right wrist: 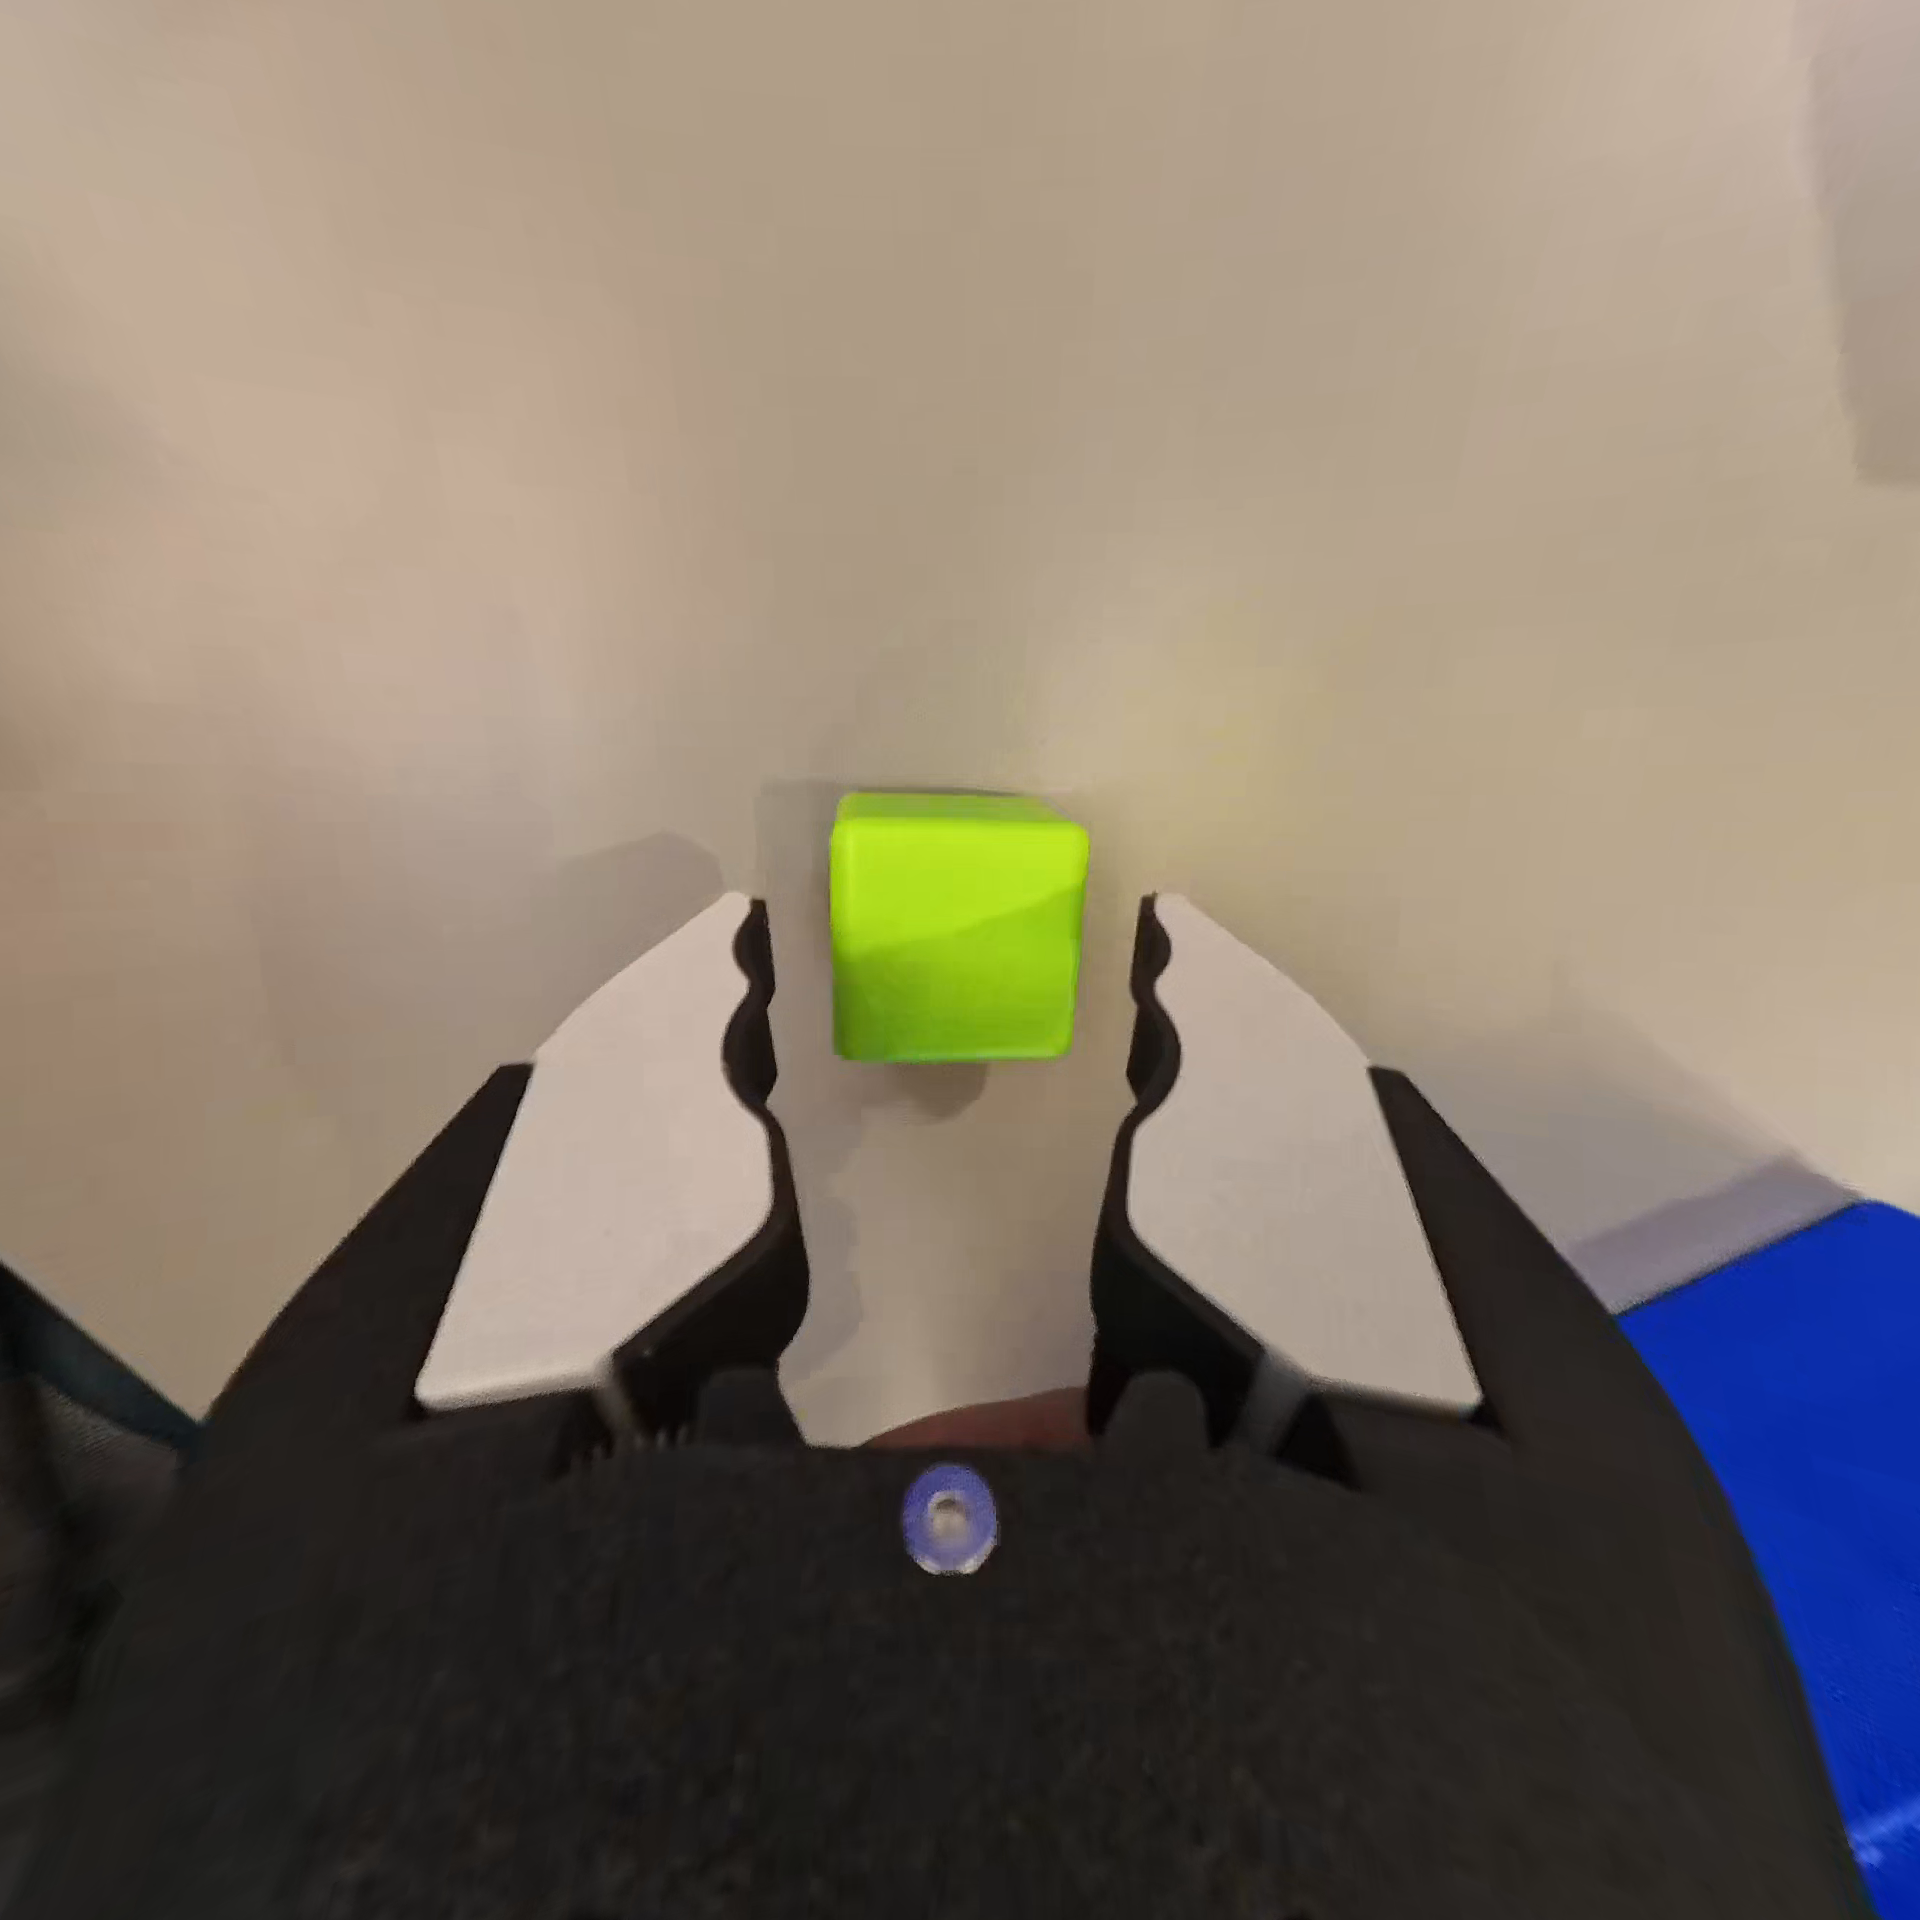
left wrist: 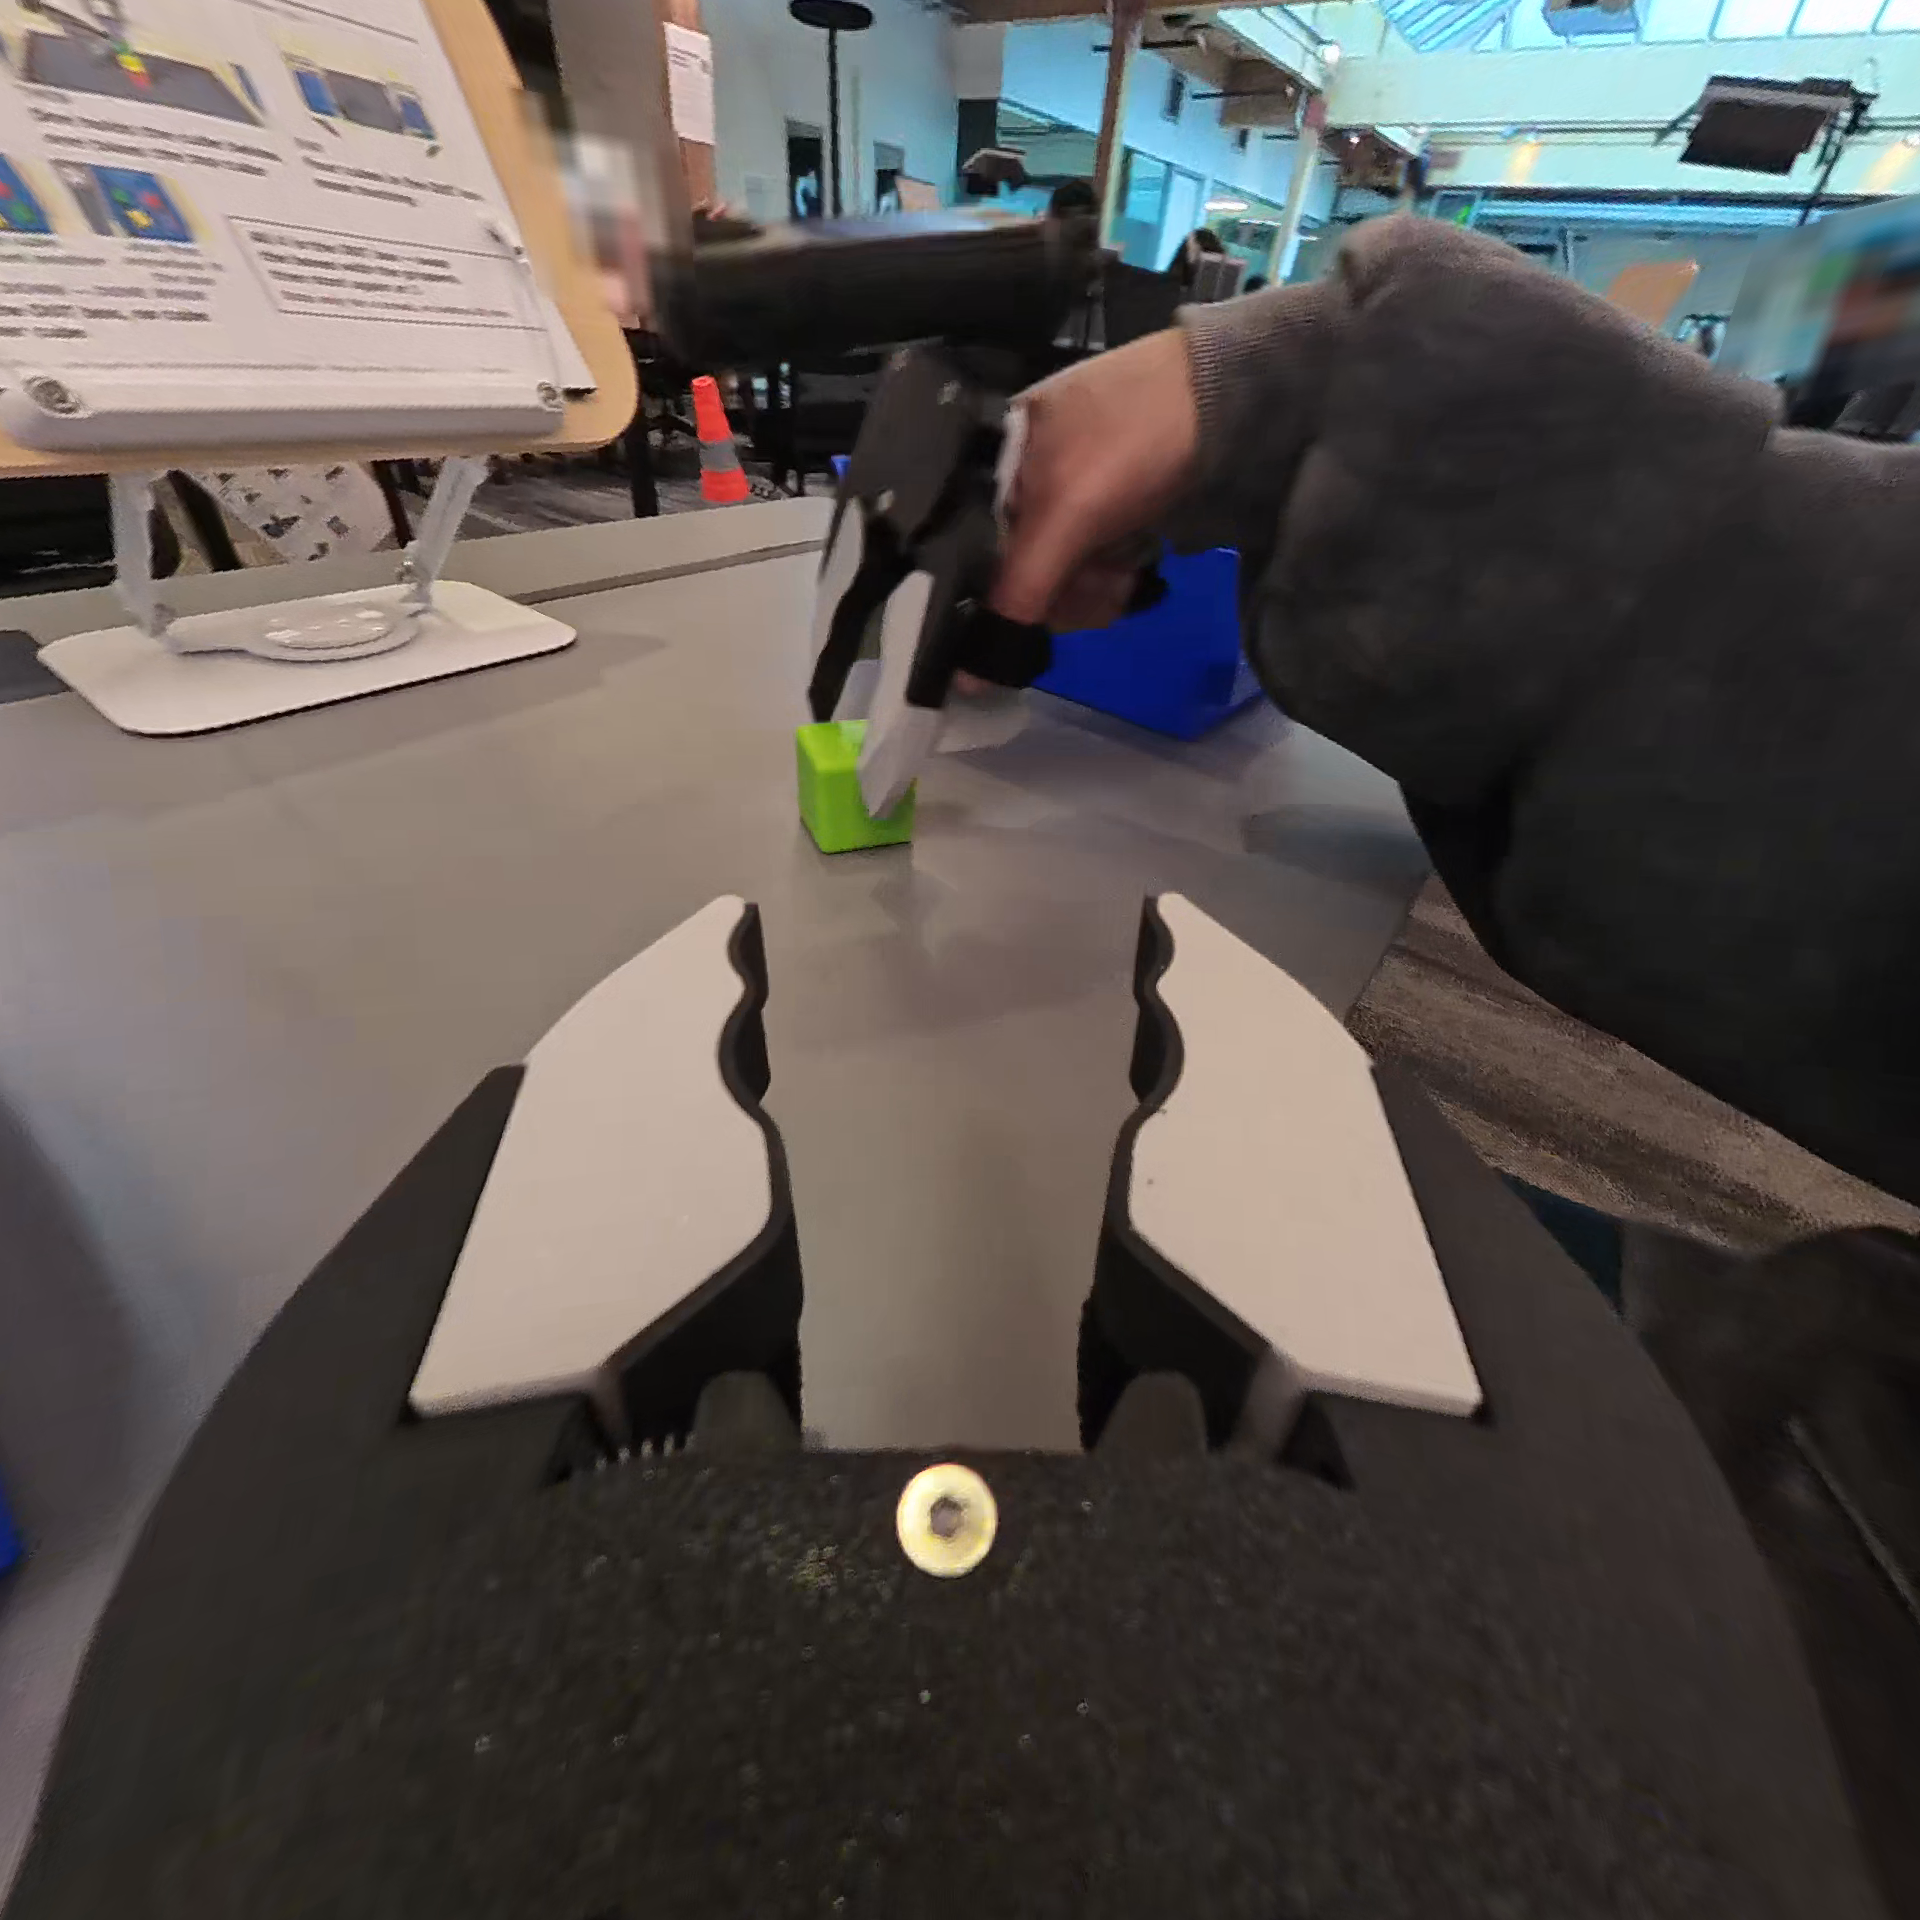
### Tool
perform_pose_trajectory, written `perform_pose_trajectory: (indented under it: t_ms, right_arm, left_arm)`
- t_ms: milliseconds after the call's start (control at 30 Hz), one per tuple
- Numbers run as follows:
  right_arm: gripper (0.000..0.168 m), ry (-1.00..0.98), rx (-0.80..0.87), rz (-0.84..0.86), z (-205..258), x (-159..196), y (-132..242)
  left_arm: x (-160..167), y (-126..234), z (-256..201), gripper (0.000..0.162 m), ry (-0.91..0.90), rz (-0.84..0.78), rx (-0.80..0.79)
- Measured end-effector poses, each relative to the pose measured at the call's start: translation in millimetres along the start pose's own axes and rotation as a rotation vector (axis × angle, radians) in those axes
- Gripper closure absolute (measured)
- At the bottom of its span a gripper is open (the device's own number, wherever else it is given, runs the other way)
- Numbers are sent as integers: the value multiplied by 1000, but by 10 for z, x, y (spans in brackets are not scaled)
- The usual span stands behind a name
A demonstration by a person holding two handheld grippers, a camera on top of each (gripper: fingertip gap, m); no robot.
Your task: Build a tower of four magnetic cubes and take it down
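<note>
Right gripper (right wrist: 951,914) over a green cube (right wrist: 951,930)
Both grippers released; the cube sits mid-bench (left wrist: 416,935), left gripper (left wrist: 945,914) empty.

Both wrist views share the green cube (right wrist: 956,930), right nearer.

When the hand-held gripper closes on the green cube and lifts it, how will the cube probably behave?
The green cube looks rigid, with flat faces, so it should probably not bend or roll. It sits flat on the grey table, so tipping seems unlikely. Its smooth, slightly glossy sides may slip somewhat. The open right hand-held gripper straddles it, not yet touching.
</note>
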State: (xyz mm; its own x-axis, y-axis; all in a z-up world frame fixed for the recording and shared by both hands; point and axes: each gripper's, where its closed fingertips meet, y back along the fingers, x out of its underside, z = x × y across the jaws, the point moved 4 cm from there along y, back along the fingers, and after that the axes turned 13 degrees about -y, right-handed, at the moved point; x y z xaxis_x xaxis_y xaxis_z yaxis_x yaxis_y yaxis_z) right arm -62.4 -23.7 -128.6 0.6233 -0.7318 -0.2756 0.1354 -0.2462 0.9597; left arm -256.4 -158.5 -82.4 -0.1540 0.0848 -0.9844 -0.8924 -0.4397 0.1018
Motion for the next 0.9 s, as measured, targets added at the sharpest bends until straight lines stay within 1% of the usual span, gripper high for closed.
perform_pose_trajectory:
  t_ms: [67, 100, 133, 200, 233, 333, 433, 500, 567, 633, 667, 733, 800, 900]
  right_arm:
    - [102, 4, 31, 71, -57, 7, -127]
    - [108, 10, 25, 99, -48, 22, -175]
    - [118, 20, 12, 103, -24, 25, -188]
    - [118, 10, 27, 43, -6, -9, -110]
    - [118, 13, 45, -15, 13, -34, -10]
    - [118, 16, 89, -185, 100, -7, 461]
    - [117, 9, 203, -264, 19, 244, 1072]
    - [117, -43, 271, -319, -150, 476, 1525]
    - [118, -140, 347, -361, -433, 751, 1918]
    - [118, -260, 396, -345, -772, 1057, 2099]
    - [118, -310, 406, -308, -936, 1211, 2088]
    - [118, -387, 401, -204, -1223, 1496, 1910]
    - [118, -437, 337, -98, -1408, 1718, 1596]
    - [118, -475, 235, 39, -1534, 1937, 1111]
  left_arm:
    - [-8, -11, -59, 95, -27, -5, 22]
    - [-3, -17, -79, 95, -42, -2, 29]
    - [14, -24, -89, 95, -55, 10, 32]
    - [59, -38, -95, 96, -81, 41, 32]
    - [75, -42, -102, 96, -87, 51, 38]
    - [73, -43, -123, 96, -83, 47, 48]
    - [72, -49, -143, 96, -56, 42, 63]
    - [91, -65, -149, 95, -50, 52, 70]
    - [114, -84, -159, 95, -51, 67, 79]
    - [121, -99, -174, 95, -53, 71, 86]
    - [128, -107, -182, 95, -54, 76, 89]
    - [145, -124, -198, 95, -62, 89, 93]
    - [149, -136, -214, 95, -71, 95, 96]
    - [160, -147, -234, 95, -77, 101, 102]
